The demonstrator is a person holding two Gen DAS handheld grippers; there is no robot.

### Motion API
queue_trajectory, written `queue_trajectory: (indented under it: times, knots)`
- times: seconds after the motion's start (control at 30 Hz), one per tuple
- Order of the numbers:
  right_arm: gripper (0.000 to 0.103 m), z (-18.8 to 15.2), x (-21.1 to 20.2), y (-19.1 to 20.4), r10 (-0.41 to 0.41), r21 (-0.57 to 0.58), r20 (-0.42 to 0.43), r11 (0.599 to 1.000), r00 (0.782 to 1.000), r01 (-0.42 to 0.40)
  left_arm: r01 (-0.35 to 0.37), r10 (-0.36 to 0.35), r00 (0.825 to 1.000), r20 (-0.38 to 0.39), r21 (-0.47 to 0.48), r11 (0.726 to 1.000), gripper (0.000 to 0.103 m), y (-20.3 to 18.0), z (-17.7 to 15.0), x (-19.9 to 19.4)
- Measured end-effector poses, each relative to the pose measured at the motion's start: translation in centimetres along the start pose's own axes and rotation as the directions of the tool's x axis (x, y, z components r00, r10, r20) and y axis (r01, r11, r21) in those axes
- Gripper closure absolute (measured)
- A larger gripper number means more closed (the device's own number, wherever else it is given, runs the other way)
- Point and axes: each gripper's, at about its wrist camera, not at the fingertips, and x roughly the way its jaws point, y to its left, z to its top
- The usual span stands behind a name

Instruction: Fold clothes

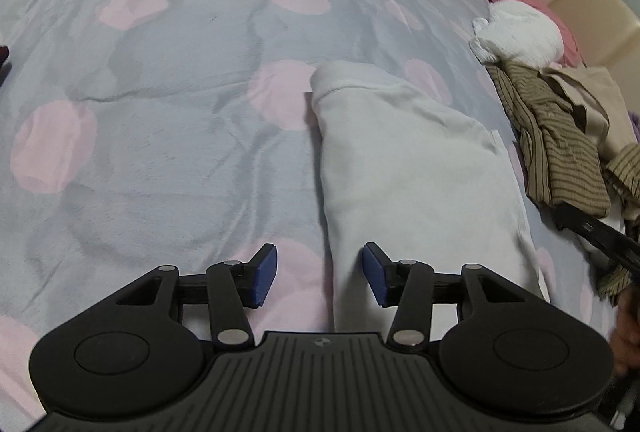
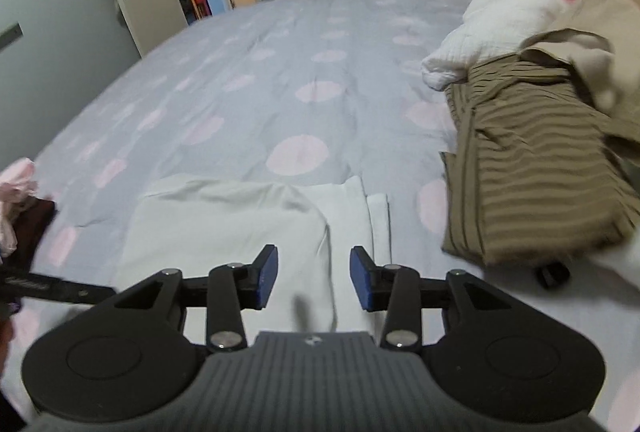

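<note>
Both hand-held black grippers with blue pads hover with jaws apart and nothing between them over the bed. Just beyond the left gripper (image 1: 320, 278), the folded white cotton garment (image 1: 408, 168) lies on the grey bedspread with pink dots (image 1: 160, 136), its long axis running straight away from the tool; its near end sits between the open fingers but under them, untouched. From the right gripper (image 2: 313, 278), the same white garment (image 2: 240, 228) lies directly ahead and slightly left, an inner fold edge running between the pads. Off to the right, well apart from the white piece, waits the heap of unfolded clothes: a crumpled olive striped shirt (image 2: 536, 168), a beige garment (image 2: 600, 44) and a white knitted bundle (image 2: 500, 24). The right hand looks nearer that pile, so it seems likelier to fetch the next item.
</note>
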Motion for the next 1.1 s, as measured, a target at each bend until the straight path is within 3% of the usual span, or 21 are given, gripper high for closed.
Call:
queue_trajectory:
  times: [0.17, 0.27, 0.3, 0.43, 0.63, 0.8, 0.87, 0.9, 1.0, 1.1]
  knots:
    - [0.065, 1.2, 4.2, -0.4, -0.004, -0.023, -0.058, 1.000, 0.998, 0.003, 0.023, -0.023, 1.000, 0.008, 0.000, 1.000, 0.056, 0.3, 1.0, 0.7]
    - [0.082, 1.5, 5.7, -0.7, 0.051, -0.007, -0.075, 0.999, 0.996, -0.052, 0.033, -0.033, 0.999, 0.013, 0.006, 0.999, 0.053, 0.2, 1.6, 1.1]
    - [0.093, 1.6, 5.8, -0.8, 0.065, -0.004, -0.076, 0.998, 0.995, -0.065, 0.036, -0.036, 0.999, 0.014, 0.007, 0.999, 0.053, 0.3, 1.8, 1.2]
    - [0.097, 2.1, 5.5, -1.2, 0.086, 0.000, -0.068, 0.996, 0.994, -0.086, 0.046, -0.047, 0.999, 0.025, 0.013, 0.999, 0.053, 0.3, 2.4, 1.5]
    - [0.098, 3.4, 3.2, -2.3, 0.085, 0.046, 0.014, 0.995, 0.996, -0.086, 0.068, -0.069, 0.997, 0.033, 0.015, 0.998, 0.052, 0.2, 2.8, 1.7]
    - [0.097, 2.9, 4.0, -3.5, 0.045, 0.104, -0.003, 0.994, 0.999, -0.045, 0.082, -0.083, 0.996, 0.034, 0.018, 0.996, 0.051, 0.1, 2.6, 1.7]
    - [0.091, 2.2, 5.3, -3.7, 0.030, 0.103, -0.055, 0.994, 0.998, -0.024, 0.078, -0.079, 0.996, 0.031, 0.024, 0.997, 0.051, -0.1, 2.6, 1.6]
    - [0.083, 2.0, 5.4, -3.7, 0.026, 0.102, -0.067, 0.995, 0.997, -0.019, 0.077, -0.077, 0.997, 0.028, 0.026, 0.997, 0.051, -0.1, 2.5, 1.6]
    - [0.068, 1.5, 4.0, -4.1, 0.039, 0.114, -0.054, 0.993, 0.998, -0.033, 0.081, -0.082, 0.997, 0.011, 0.042, 0.996, 0.051, -0.2, 2.1, 1.0]
    - [0.062, 0.5, 0.6, -5.0, 0.089, 0.144, -0.037, 0.986, 0.995, -0.083, 0.094, -0.094, 0.996, -0.015, 0.078, 0.992, 0.051, -0.2, 0.5, -0.3]
